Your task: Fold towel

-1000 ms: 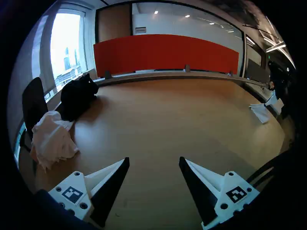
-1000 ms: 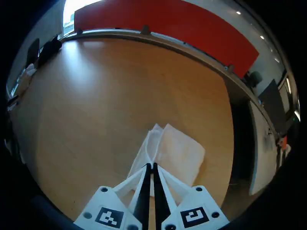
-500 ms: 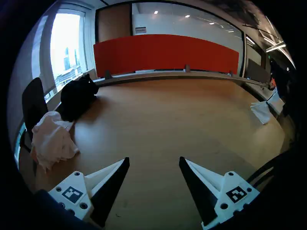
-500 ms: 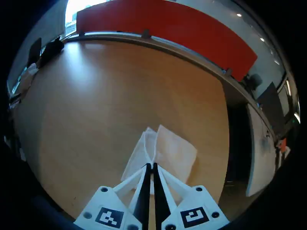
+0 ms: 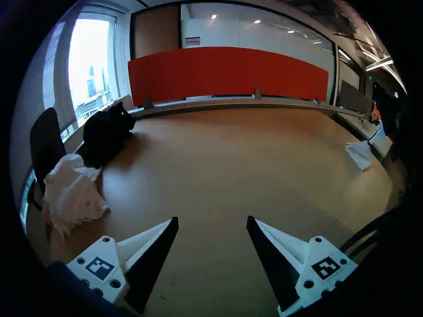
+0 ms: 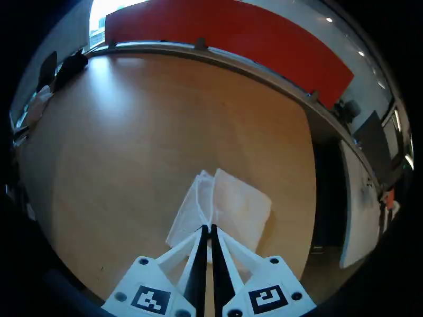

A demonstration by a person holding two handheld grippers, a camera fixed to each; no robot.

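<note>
Evidently idle, the left gripper [image 5: 211,224] hovered low over the broad light-brown wooden table [image 5: 238,158] in the left gripper view. Its fingers were spread wide with nothing between them, presumably so it could take a corner when needed. A crumpled white cloth [image 5: 71,193] lay at the table's left edge beside a black bag [image 5: 106,132], both apparently set aside to leave the middle free for folding. The white folded towel [image 5: 361,155] sat by the table's right edge.

In the right gripper view, the right gripper [image 6: 206,228] was closed to a narrow slit, apparently pinching the towel's near edge. The towel itself lay mostly flat near the table's right edge. That grip on the layered edge looked meant to hold the layers together.
</note>
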